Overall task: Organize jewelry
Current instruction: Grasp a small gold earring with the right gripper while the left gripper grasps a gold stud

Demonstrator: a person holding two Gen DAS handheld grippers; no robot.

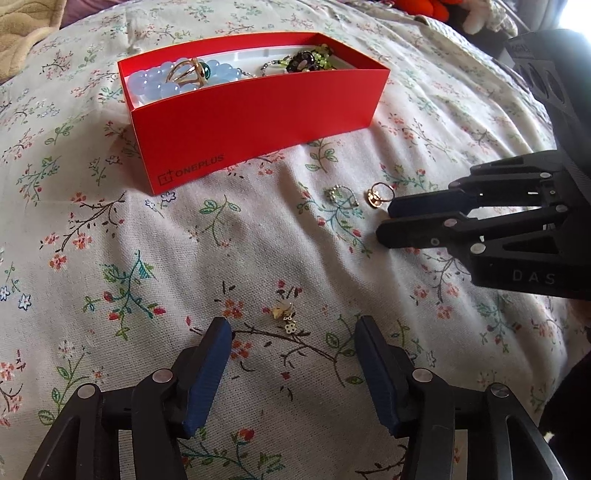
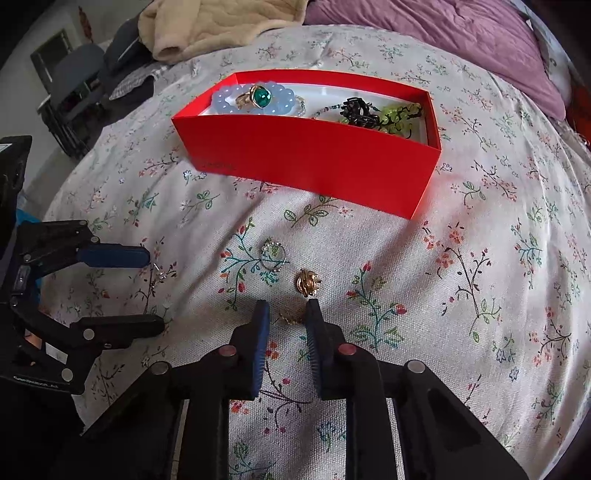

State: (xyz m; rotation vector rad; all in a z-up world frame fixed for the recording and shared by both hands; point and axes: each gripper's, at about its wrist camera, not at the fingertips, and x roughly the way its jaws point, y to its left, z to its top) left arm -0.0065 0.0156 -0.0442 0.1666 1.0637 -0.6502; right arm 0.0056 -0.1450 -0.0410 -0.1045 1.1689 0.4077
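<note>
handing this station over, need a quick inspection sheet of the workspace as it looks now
surface: floral bedsheet, wrinkled.
job's things: red box holds a blue bead bracelet, a green-stone ring and dark and green beaded pieces. Loose on the sheet: silver ring, gold knot ring, small gold piece, gold charm earring.
clutter: beige blanket, purple quilt.
grippers: left gripper open around the earring; right gripper jaws narrow around the small gold piece, contact unclear.
cables: nothing seen.
surroundings: chair beside the bed.
</note>
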